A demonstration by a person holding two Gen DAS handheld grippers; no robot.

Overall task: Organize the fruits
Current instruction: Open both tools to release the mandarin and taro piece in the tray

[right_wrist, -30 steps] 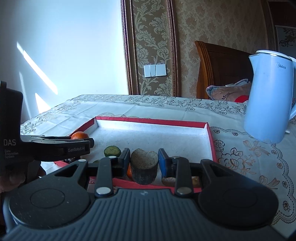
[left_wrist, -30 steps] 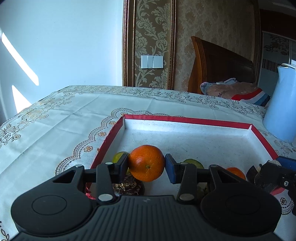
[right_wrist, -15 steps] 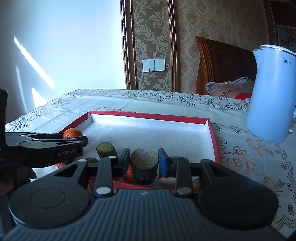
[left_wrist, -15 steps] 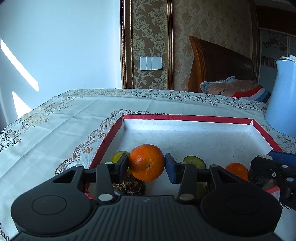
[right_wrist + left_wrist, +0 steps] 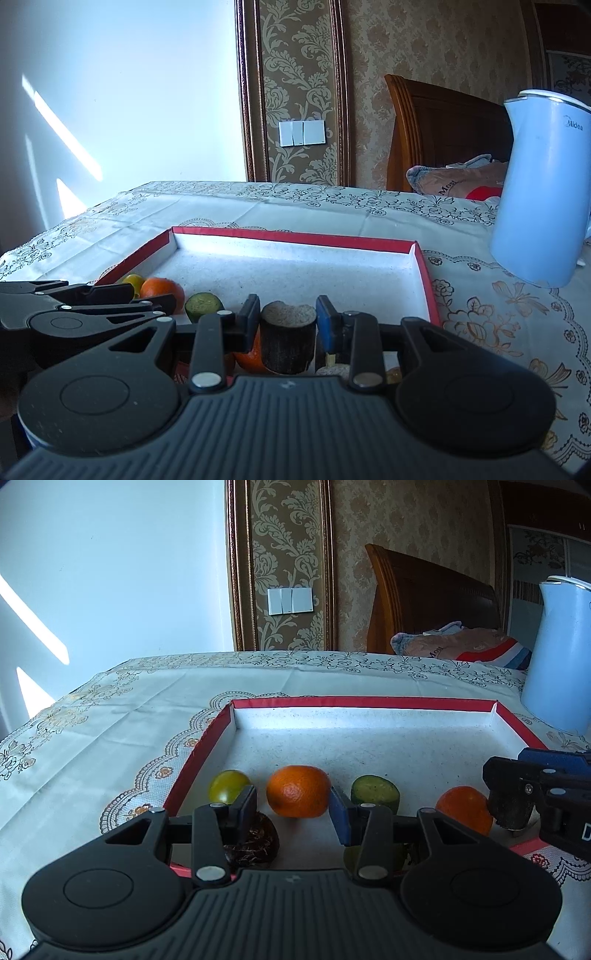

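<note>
1. My left hand-held gripper (image 5: 293,806) has its jaws apart; an orange (image 5: 298,791) sits on the tray (image 5: 364,702) floor just ahead, between the fingers, pads not pressing it as far as I can see.
2. My right hand-held gripper (image 5: 287,319) is clamped on a dark stump-like piece (image 5: 288,339) above the tray's near edge.
3. Left of the left gripper: a green fruit (image 5: 228,790); right: a cut green piece (image 5: 375,794), a second orange (image 5: 463,808).
4. Beyond the right gripper on the desk (image 5: 498,325): a kettle (image 5: 543,192).
</note>
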